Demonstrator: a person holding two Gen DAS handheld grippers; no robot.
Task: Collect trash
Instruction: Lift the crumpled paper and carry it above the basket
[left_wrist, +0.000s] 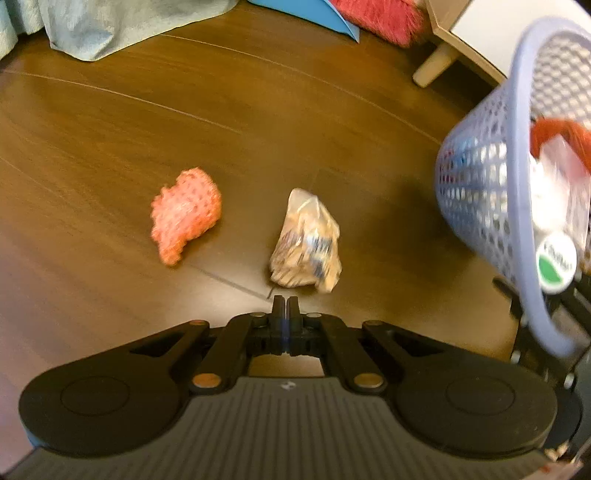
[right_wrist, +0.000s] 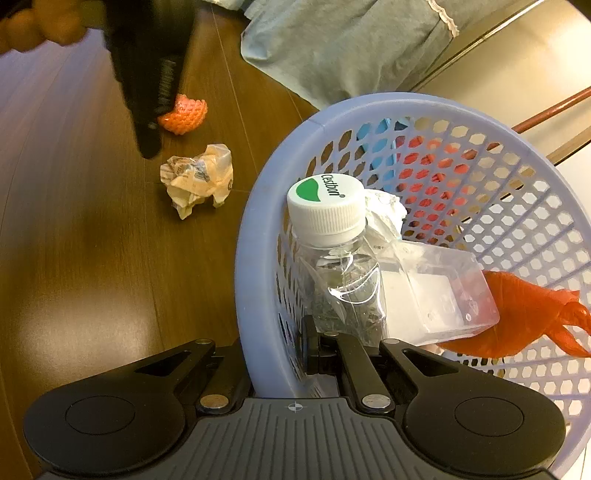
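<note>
Left wrist view: we see the left gripper (left_wrist: 283, 301) w/ jaws pressed together, nothing between them, hanging above the dark wood floor (left_wrist: 92, 147). Just ahead of the tips lies a crumpled wrapper (left_wrist: 306, 242), tan and clear w/ dark print, bunched to a peak. To its left, apart from it, an orange foam net (left_wrist: 186, 214), lumpy, mesh-textured, lying flat. Both blurred. Bare floor all round both pieces; widest open stretch is to the left and beyond them. At right edge the lavender mesh basket (left_wrist: 480, 192) is tilted, rim toward us. Far edge: grey-blue cloth (left_wrist: 122, 26) at top left, a blue sheet (left_wrist: 317, 14), a red fuzzy thing (left_wrist: 380, 18) and a pale furniture leg (left_wrist: 434, 64) at top right.

Right wrist view: right gripper (right_wrist: 309, 347) is clamped on the basket (right_wrist: 258, 206) rim, one finger inside the wall, the other outside. Inside the basket: a clear bottle (right_wrist: 340, 266) w/ white cap, a clear plastic box (right_wrist: 436, 288), white crumpled paper (right_wrist: 384, 210) and an orange-red plastic piece (right_wrist: 524, 314). Wrapper (right_wrist: 199, 177) sits on floor (right_wrist: 74, 258) left of basket, near but not touching. Foam net (right_wrist: 184, 114) is beyond it, partly behind the left gripper (right_wrist: 149, 147), whose tip points down near the wrapper. A hand (right_wrist: 40, 26) shows at top left. Floor left of the basket is open.
</note>
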